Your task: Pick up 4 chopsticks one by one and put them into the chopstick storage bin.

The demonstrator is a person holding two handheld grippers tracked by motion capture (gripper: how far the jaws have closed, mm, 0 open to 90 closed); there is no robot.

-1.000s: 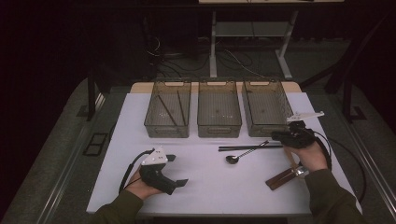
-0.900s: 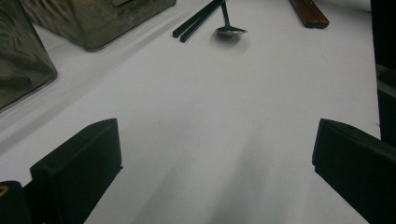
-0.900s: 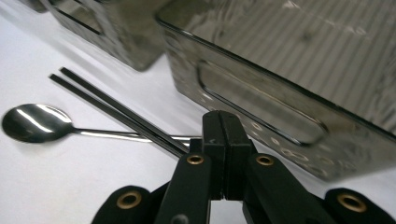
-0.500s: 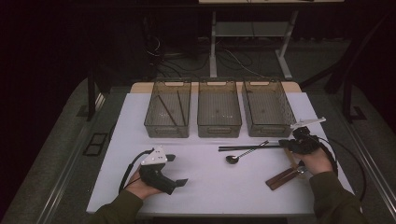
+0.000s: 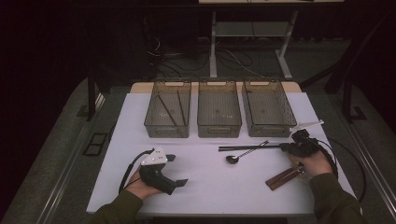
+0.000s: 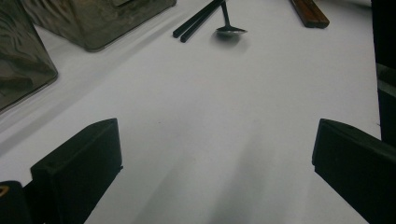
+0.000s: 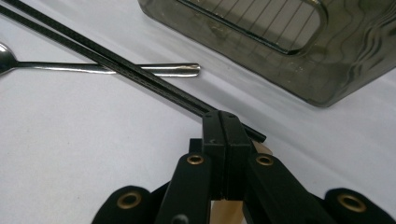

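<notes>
Right gripper view: right gripper (image 7: pixel 223 122) pressed together over black chopsticks (image 7: pixel 116 62); left gripper (image 6: pixel 212 161) spread, idle; spoon (image 5: pixel 243 153), wooden chopsticks (image 5: pixel 285 177) remain unsorted.

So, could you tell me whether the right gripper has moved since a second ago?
Yes. The right gripper has dropped from beside the right-hand bin to the table, jaws closed at the black chopsticks.

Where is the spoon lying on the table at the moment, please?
In the high view the spoon lies right of centre on the white table, in front of the middle bin, its handle crossing the black chopsticks that lead to the right tongs.
</notes>
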